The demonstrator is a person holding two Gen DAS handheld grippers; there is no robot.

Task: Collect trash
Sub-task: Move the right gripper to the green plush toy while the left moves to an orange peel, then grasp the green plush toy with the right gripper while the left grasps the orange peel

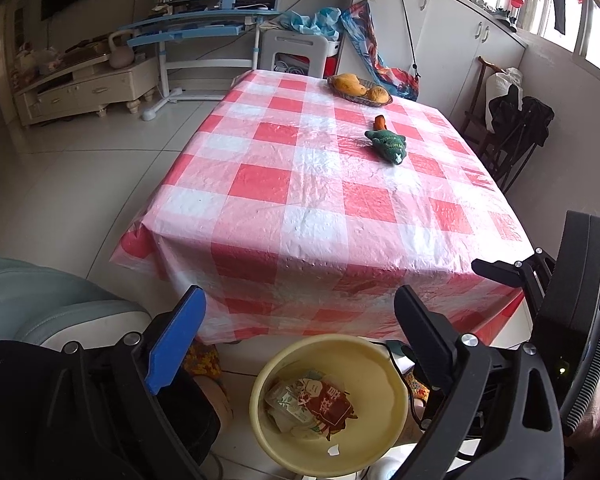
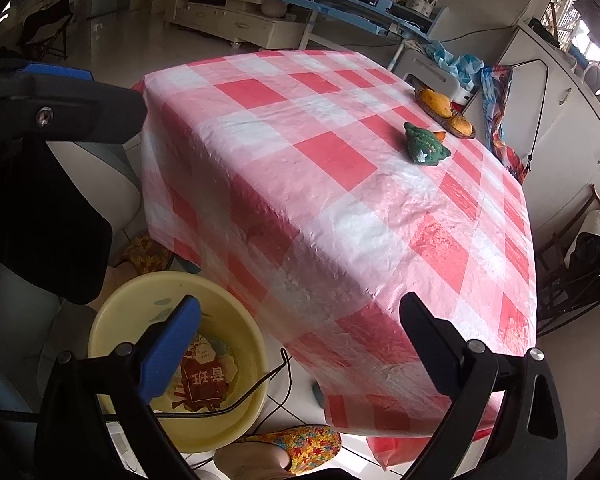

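A yellow basin (image 1: 380, 346) (image 2: 112, 300) stands on the floor at the table's near edge. Crumpled wrappers (image 1: 320, 404) (image 2: 202, 376), one red with white characters, lie in it. My left gripper (image 1: 300, 294) hangs open above the basin with nothing between its fingers. My right gripper (image 2: 300, 302) is also open and empty, over the table's corner with the basin at its lower left. On the checked tablecloth (image 1: 300, 184) (image 2: 300, 168) lies a green lumpy object (image 1: 386, 144) (image 2: 424, 146) with an orange piece behind it.
A basket of yellow fruit (image 1: 360, 88) (image 2: 446, 112) sits at the table's far side. A dark cable (image 2: 240, 400) runs over the basin's rim. A foot in a colourful slipper (image 2: 296, 444) is beside the basin. Chairs and cabinets stand to the right.
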